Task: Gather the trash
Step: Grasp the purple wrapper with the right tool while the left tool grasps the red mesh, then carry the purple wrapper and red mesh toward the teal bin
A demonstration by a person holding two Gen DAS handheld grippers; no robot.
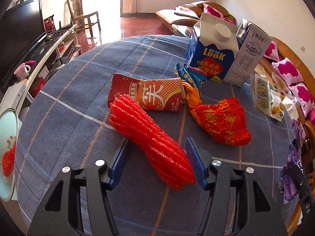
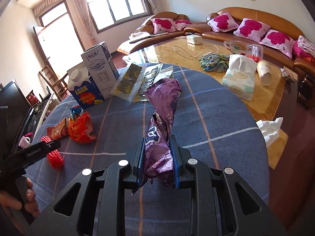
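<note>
Crumpled purple foil wrapper (image 2: 161, 137) sits clenched in the right tool (image 2: 157, 157); the left tool (image 1: 157, 155) gapes around red foam netting (image 1: 151, 137), which could squirt toward 12 o'clock.

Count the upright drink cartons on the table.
2: the blue carton at the table's far edge, and the white milk carton touching it on its right. None seems hidden.

Matt woven tablecloth (image 1: 82, 90), ribbed red foam netting (image 1: 151, 141), crinkled glossy purple foil wrapper (image 2: 161, 122), waxy cartons (image 1: 214, 55).
</note>
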